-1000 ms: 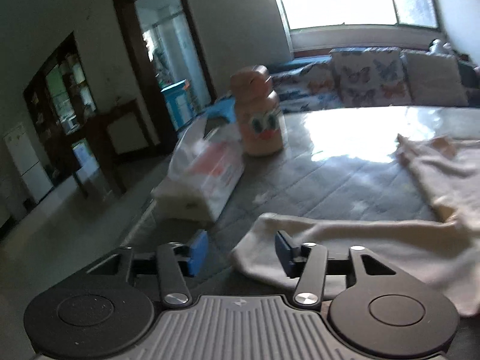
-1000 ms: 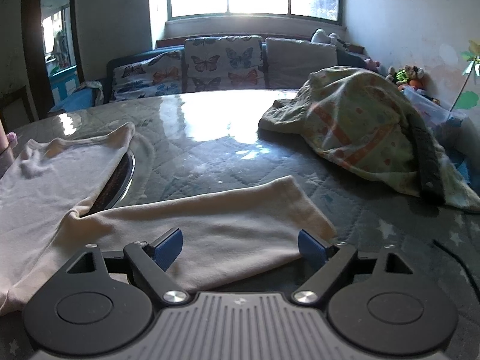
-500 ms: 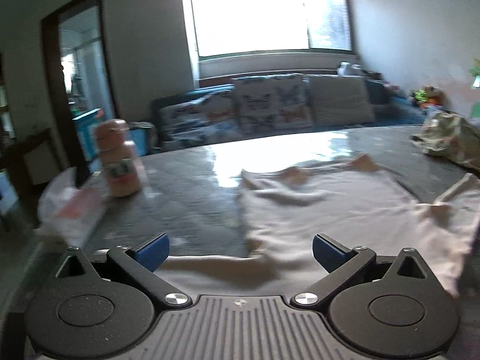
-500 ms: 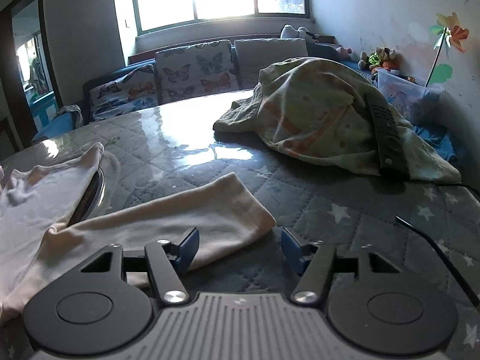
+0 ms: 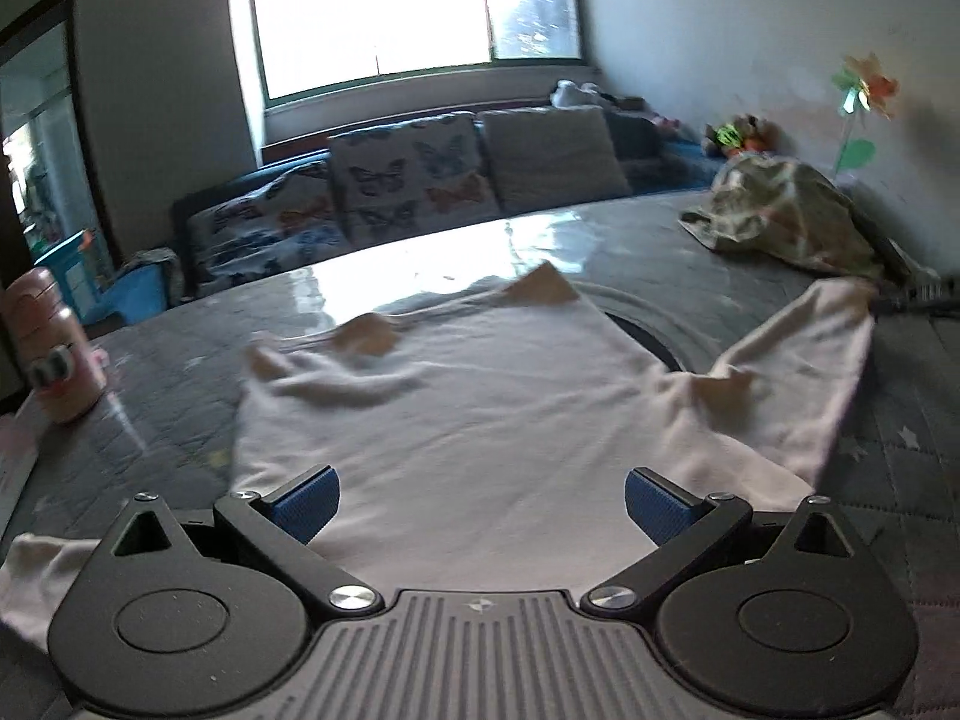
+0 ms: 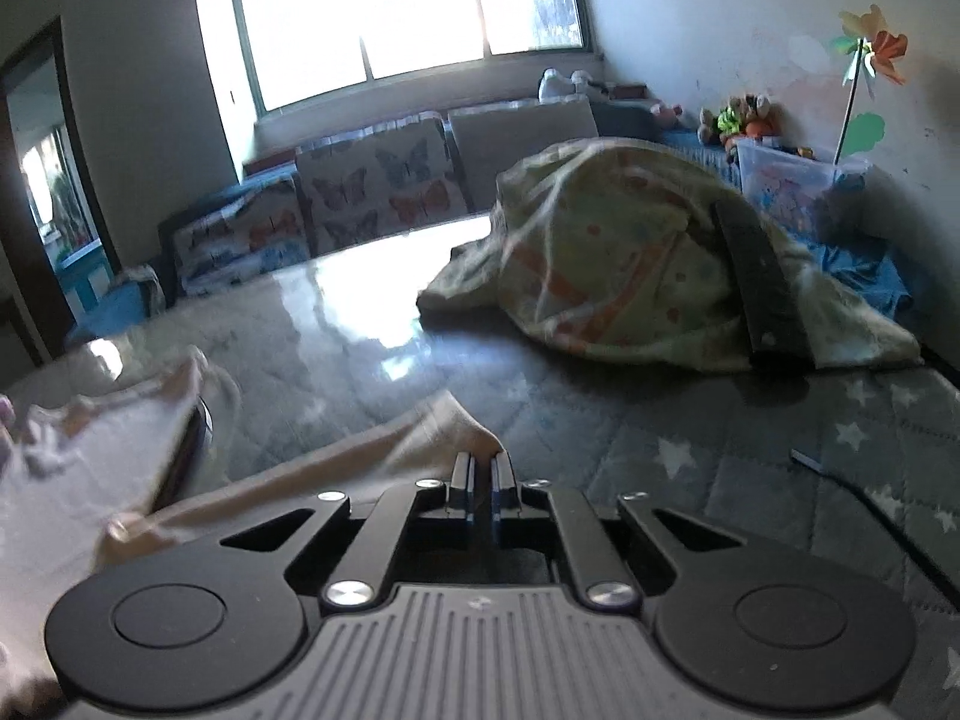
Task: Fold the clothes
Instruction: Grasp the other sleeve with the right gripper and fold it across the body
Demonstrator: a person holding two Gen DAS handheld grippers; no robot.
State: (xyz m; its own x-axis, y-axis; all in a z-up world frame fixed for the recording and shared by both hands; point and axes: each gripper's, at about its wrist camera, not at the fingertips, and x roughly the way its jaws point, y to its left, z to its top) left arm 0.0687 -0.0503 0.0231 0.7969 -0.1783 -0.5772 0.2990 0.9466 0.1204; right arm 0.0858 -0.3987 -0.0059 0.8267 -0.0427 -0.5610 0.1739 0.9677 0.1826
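Fingers of the left gripper [image 5: 482, 501] are spread wide apart, with nothing between them, and they hang over the near edge of the cream shirt [image 5: 468, 414]. This shirt lies spread out on the grey quilted counter [image 5: 906, 420], with one sleeve [image 5: 804, 360] reaching to the far right. On the right gripper [image 6: 482, 468] the fingers are pressed together on the end of that sleeve [image 6: 414, 438], and the cloth is pinched between them. Far right on the counter lies a heap of patterned cloth [image 6: 630, 252] with a dark remote control [image 6: 759, 288] on top of it. At the left edge stands a pink bottle [image 5: 51, 348]. Behind the counter is a sofa with butterfly cushions [image 5: 408, 180], under a bright window [image 5: 414, 6].
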